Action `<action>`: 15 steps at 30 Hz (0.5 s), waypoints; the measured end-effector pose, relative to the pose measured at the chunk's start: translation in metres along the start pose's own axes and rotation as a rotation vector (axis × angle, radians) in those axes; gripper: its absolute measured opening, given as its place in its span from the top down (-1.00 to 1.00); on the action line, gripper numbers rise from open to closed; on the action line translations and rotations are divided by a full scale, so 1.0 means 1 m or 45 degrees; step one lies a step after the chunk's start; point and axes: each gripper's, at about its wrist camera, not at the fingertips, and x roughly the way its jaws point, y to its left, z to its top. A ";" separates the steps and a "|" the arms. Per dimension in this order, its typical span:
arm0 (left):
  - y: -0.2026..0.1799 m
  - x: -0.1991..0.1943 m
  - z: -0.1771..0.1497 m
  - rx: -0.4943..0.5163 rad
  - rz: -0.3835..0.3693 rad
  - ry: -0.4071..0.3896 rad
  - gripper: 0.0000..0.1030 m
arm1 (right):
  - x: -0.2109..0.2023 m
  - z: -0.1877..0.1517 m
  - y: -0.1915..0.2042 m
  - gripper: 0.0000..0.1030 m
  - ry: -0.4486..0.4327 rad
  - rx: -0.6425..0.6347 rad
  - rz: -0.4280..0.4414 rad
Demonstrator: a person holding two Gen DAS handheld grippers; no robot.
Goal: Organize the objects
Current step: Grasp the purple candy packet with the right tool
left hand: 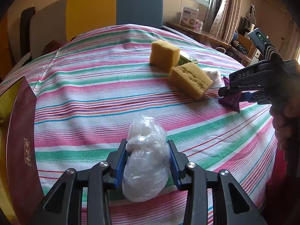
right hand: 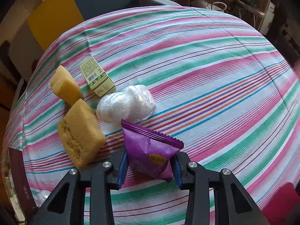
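Two things are in hand: the left gripper has its jaws pinching a clear plastic bundle at lower centre, and the right gripper pinches a purple packet beside the sponges. Likely mid-sort; next, carry each to its group on the table.

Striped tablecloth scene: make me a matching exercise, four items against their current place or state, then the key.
Items:
1. purple snack packet
2. clear plastic bag
3. green box
4. grooved sponge

States:
A. lies behind the sponges
B. between the right gripper's fingers
C. on the cloth, left of the purple packet
D. between the left gripper's fingers

Pairs: 1-B, 2-D, 3-A, 4-C
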 end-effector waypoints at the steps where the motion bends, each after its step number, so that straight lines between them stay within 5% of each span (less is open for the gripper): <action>1: 0.000 0.000 0.000 -0.001 0.003 -0.002 0.25 | 0.000 0.000 0.001 0.22 0.000 -0.004 -0.003; 15: -0.001 0.000 -0.001 0.007 0.017 -0.025 0.27 | -0.003 -0.002 0.006 0.23 -0.007 -0.068 -0.054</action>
